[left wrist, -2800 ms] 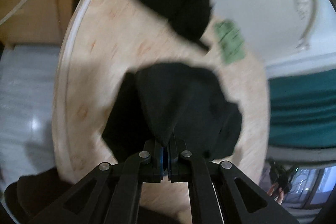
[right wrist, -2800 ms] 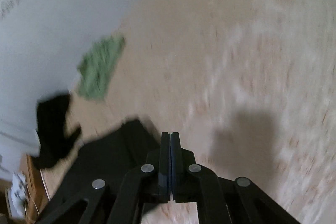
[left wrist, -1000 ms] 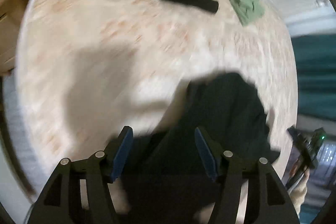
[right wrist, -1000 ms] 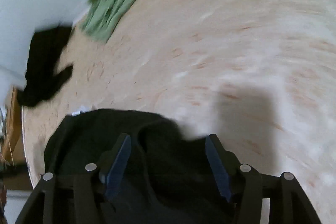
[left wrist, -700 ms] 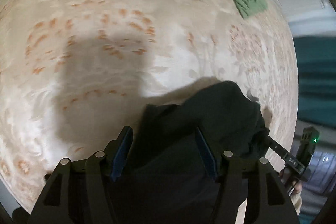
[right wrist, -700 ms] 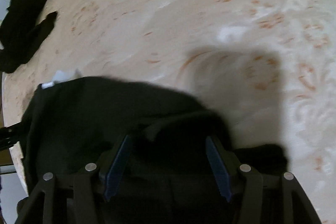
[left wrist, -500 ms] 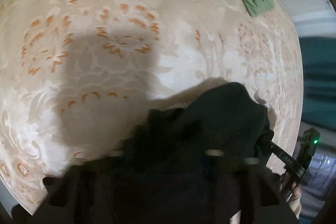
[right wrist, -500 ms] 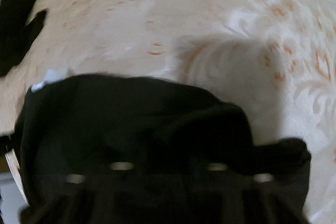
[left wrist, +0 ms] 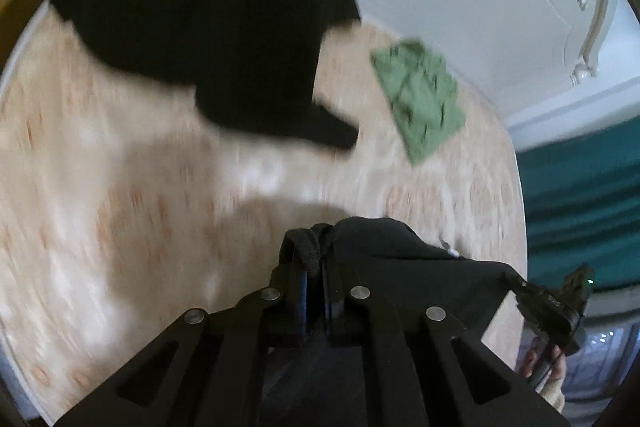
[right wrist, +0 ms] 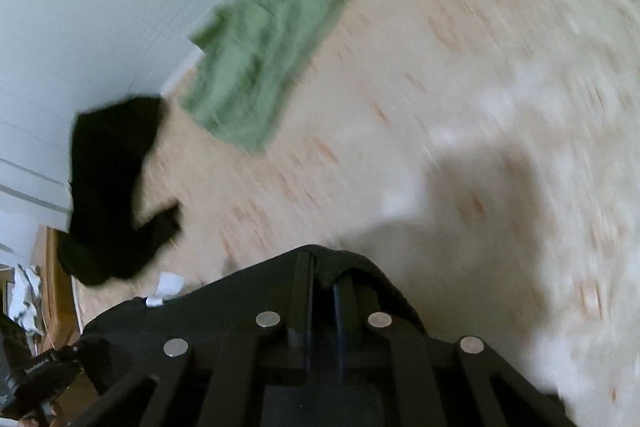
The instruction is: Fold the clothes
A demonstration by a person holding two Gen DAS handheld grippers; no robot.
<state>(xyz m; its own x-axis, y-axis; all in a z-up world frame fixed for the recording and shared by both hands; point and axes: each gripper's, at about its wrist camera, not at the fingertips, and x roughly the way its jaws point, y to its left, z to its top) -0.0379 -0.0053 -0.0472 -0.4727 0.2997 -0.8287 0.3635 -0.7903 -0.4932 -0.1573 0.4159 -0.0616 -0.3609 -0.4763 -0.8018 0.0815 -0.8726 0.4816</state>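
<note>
Both jaws pinch one black garment (left wrist: 404, 259), left gripper (left wrist: 316, 279) and right gripper (right wrist: 324, 291), lifting it off the bench (left wrist: 120, 207) near edge. Folding barely begun, we judge; black heap (left wrist: 224, 27) and green cloth (left wrist: 420, 99) wait at the far edge.

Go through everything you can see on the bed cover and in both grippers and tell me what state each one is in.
left gripper: shut on the black garment's edge.
right gripper: shut on the same garment.
black garment: pinched by both grippers, stretched between them.
black clothing pile: unfolded, heaped at the far edge.
green cloth: lying roughly folded, wrinkled, untouched.
bed cover: spread flat.
</note>
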